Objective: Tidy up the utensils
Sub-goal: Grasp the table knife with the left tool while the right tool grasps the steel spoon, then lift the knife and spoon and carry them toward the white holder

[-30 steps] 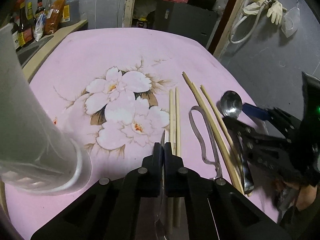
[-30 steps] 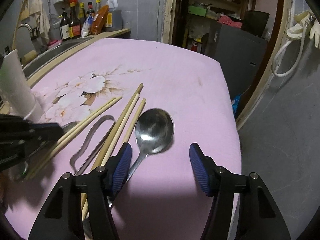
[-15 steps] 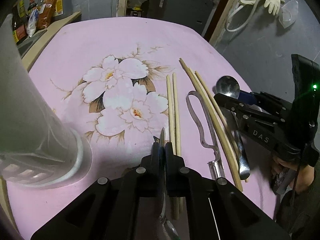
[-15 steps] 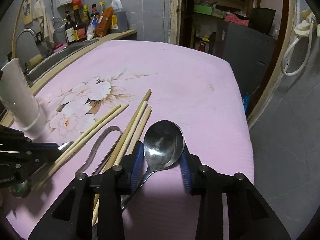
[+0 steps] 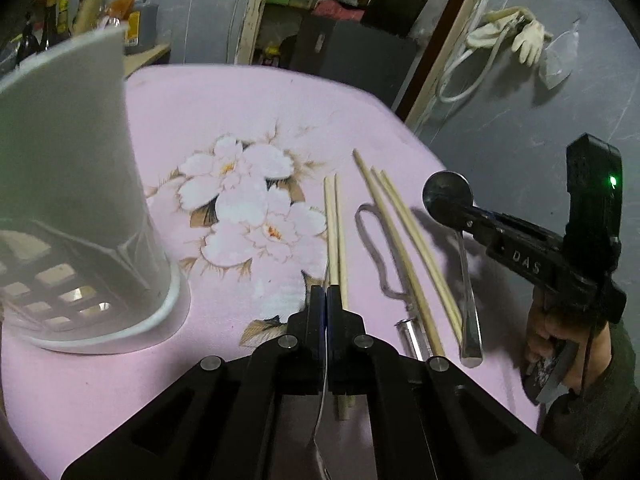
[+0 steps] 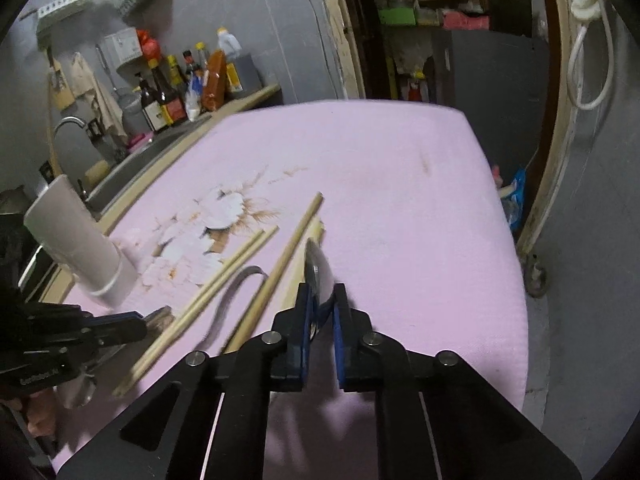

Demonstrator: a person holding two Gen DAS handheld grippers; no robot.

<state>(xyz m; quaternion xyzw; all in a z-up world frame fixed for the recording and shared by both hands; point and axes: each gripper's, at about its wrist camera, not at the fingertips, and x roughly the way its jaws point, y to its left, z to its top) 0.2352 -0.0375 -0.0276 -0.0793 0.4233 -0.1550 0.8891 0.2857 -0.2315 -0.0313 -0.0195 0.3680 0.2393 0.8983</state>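
My right gripper [image 6: 320, 300] is closing; its blue pads [image 6: 304, 320] press on the bowl of a steel spoon [image 6: 318, 268], which is turned on edge. In the left wrist view the spoon [image 5: 466, 280] hangs from that gripper [image 5: 456, 210], handle end low over the pink cloth. My left gripper [image 5: 326, 296] is shut on a thin metal utensil [image 5: 320, 428], whose end I cannot make out. A tall white utensil holder [image 5: 80, 200] stands close at its left. Wooden chopsticks [image 5: 334, 232] and a metal peeler [image 5: 376, 248] lie between the grippers.
The pink flowered tablecloth [image 6: 380, 184] drops off at the right onto a grey floor. Bottles [image 6: 176, 92] and a sink line the counter at the back left. A dark cabinet [image 5: 352, 60] stands beyond the table. A person's hand [image 5: 552, 332] grips the right tool.
The right jaws have closed from wide apart onto the spoon's bowl, and the spoon has tipped from flat onto its edge. The left gripper has drawn nearer the white holder.
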